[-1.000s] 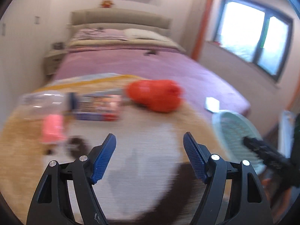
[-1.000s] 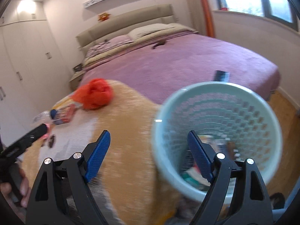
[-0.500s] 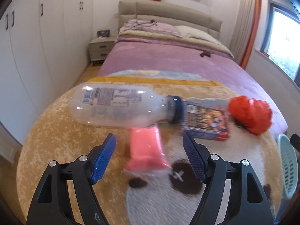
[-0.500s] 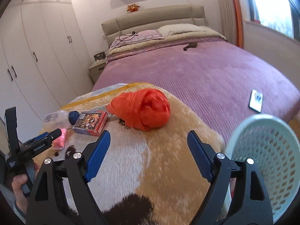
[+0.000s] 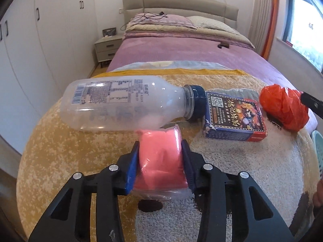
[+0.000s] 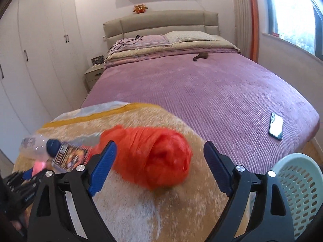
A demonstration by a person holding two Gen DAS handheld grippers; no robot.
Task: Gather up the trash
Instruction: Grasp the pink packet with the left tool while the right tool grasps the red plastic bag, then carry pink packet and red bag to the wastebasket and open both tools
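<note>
A: Left wrist view: the left hand-held gripper [image 5: 160,162] had just closed, pinching the soft pink plastic-wrapped packet [image 5: 159,159] on the fuzzy tan blanket [image 5: 60,151], beside the clear plastic bottle [image 5: 125,104].
B: The right hand-held gripper [image 6: 159,171] stood spread around the crumpled orange plastic bag [image 6: 153,157], not touching; the pale green mesh basket [image 6: 298,189] was near

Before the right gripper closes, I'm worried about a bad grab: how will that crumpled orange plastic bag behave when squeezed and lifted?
The orange plastic bag looks like thin film wadded into a loose ball, so it will probably collapse between the open right gripper pads rather than resist. It seems very light. Its crinkled folds suggest it may partly unfurl and dangle once raised off the blanket.
</note>
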